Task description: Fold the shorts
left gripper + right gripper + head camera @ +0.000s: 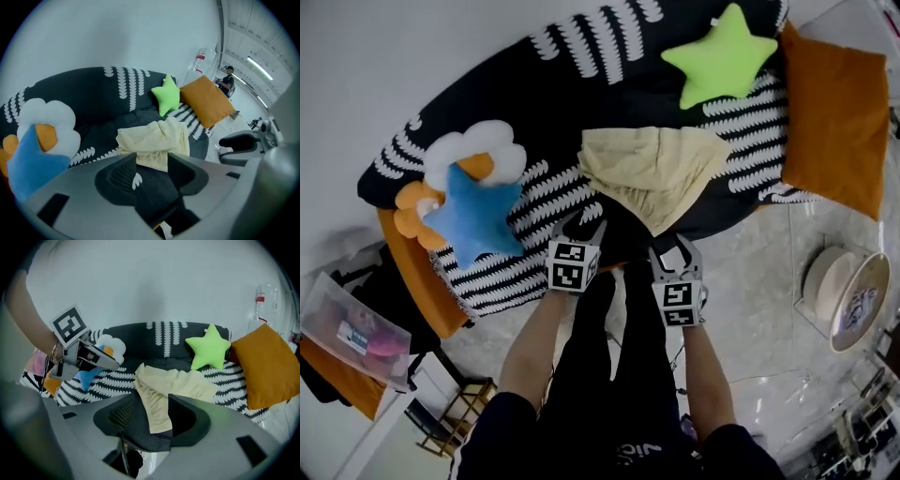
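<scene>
left tool and right tool are both released, jaws apart and gripping nothing. just ahead of both tools lie the crumpled pale yellow shorts, on what looks like a round dark sofa. beyond the shorts is a green star cushion; left of the left tool, a blue star cushion.
</scene>
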Available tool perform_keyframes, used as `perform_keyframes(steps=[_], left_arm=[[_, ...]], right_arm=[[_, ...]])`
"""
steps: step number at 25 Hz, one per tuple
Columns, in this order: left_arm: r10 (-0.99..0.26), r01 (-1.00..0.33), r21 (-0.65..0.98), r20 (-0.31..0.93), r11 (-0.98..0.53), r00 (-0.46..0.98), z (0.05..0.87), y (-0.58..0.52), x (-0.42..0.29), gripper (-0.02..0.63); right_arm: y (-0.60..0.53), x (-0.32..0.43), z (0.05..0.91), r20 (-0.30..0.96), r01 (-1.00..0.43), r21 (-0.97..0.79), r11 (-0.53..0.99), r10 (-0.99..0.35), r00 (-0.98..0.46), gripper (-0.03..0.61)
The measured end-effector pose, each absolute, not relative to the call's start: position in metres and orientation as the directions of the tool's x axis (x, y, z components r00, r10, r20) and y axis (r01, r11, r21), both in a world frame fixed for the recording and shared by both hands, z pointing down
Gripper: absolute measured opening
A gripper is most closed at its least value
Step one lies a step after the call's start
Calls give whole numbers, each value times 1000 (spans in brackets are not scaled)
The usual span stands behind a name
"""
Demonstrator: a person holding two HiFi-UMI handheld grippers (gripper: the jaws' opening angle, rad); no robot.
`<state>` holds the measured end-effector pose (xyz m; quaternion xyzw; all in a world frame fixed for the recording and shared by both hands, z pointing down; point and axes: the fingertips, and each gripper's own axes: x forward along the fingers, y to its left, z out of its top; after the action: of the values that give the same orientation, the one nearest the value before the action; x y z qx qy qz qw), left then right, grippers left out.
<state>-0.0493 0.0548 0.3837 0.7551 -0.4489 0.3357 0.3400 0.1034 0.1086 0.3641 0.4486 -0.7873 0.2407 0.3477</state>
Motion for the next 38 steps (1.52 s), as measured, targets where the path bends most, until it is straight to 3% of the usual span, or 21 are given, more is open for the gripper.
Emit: perform_keyframes(steps=[8, 20, 24, 30, 32, 34, 38], left_arm=[[-432, -908, 215, 824, -360, 366, 464, 15, -60, 184], [-359, -903, 222, 862, -368, 359, 549, -2, -58, 183], [-329, -900, 231, 874, -370, 359, 561, -7, -62, 117], [-259, -922, 290, 898, -258, 355, 586, -2, -62, 108], [-209, -937, 271, 925, -221, 317, 592, -1, -66, 59], [-196, -939, 248, 935, -237, 296, 590, -4, -67, 40], [-195, -933, 250, 932, -259, 304, 586, -3, -70, 35]], right_arm=[[130, 114, 465, 844, -885, -54, 463, -452, -288, 215], [150, 108, 556, 884, -832, -64, 551, -356, -304, 195], [149, 105, 569, 887, -842, -72, 534, -352, -298, 186], [158, 109, 603, 905, -840, -86, 536, -309, -290, 169], [151, 112, 603, 910, -842, -86, 533, -301, -283, 143], [144, 115, 601, 917, -832, -86, 548, -283, -281, 104], [142, 112, 600, 930, -800, -108, 591, -224, -291, 100]])
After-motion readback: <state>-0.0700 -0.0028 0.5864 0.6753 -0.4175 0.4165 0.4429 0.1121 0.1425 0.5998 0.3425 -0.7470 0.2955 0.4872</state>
